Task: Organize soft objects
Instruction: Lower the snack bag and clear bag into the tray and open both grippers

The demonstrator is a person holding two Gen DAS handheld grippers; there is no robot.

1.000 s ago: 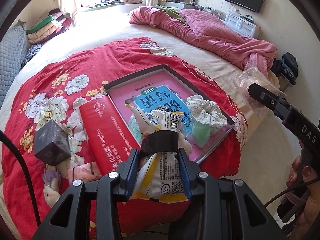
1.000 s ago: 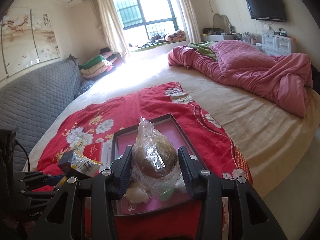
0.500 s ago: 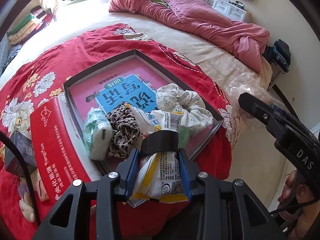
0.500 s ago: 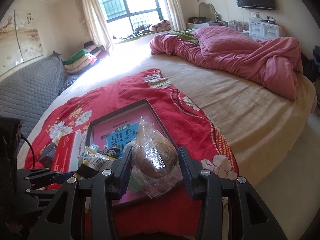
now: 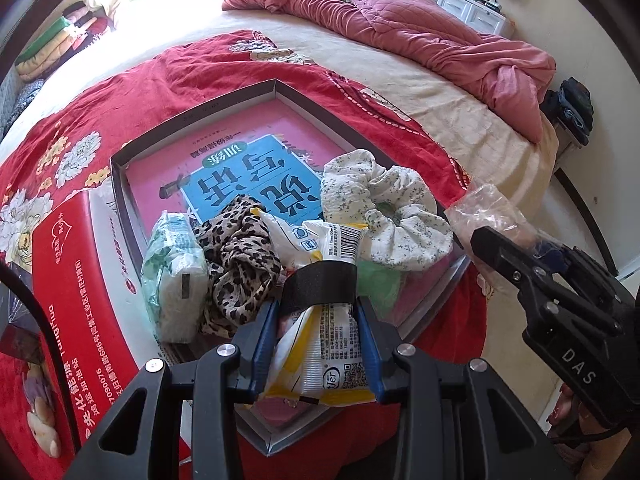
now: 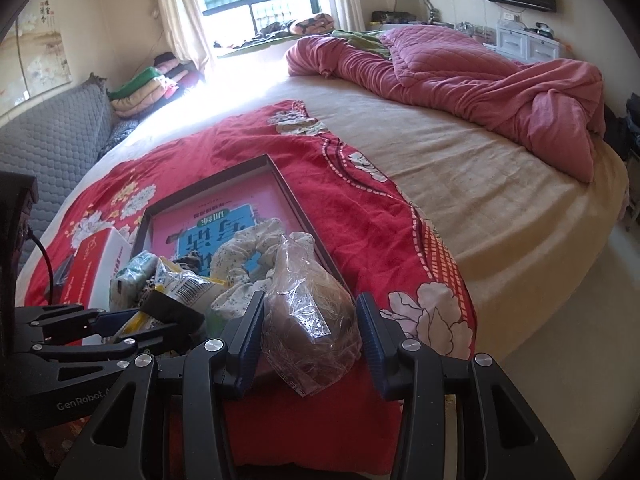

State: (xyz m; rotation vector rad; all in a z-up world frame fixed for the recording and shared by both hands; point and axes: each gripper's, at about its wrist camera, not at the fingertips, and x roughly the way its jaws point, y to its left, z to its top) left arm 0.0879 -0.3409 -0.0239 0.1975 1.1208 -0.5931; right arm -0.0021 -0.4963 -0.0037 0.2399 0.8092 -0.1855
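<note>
My left gripper (image 5: pixel 316 312) is shut on a white and yellow snack packet (image 5: pixel 324 344), held over the near corner of a dark shallow tray (image 5: pixel 192 120). In the tray lie a pink and blue book (image 5: pixel 240 168), a floral scrunchie (image 5: pixel 380 208), a leopard scrunchie (image 5: pixel 240 256) and a green tissue pack (image 5: pixel 172 276). My right gripper (image 6: pixel 310 320) is shut on a clear bag with a brown round thing inside (image 6: pixel 310 312), just right of the tray (image 6: pixel 296 196). The right gripper also shows in the left wrist view (image 5: pixel 532 276).
A red and white box (image 5: pixel 76 288) lies left of the tray on a red floral cloth (image 5: pixel 120 92). A crumpled pink quilt (image 6: pixel 480 84) lies at the far right of the bed. The bed edge and floor (image 6: pixel 580 300) are to the right.
Both grippers have moved closer to the tray and lower, each still holding its object. The tray and its contents look larger in both views.
</note>
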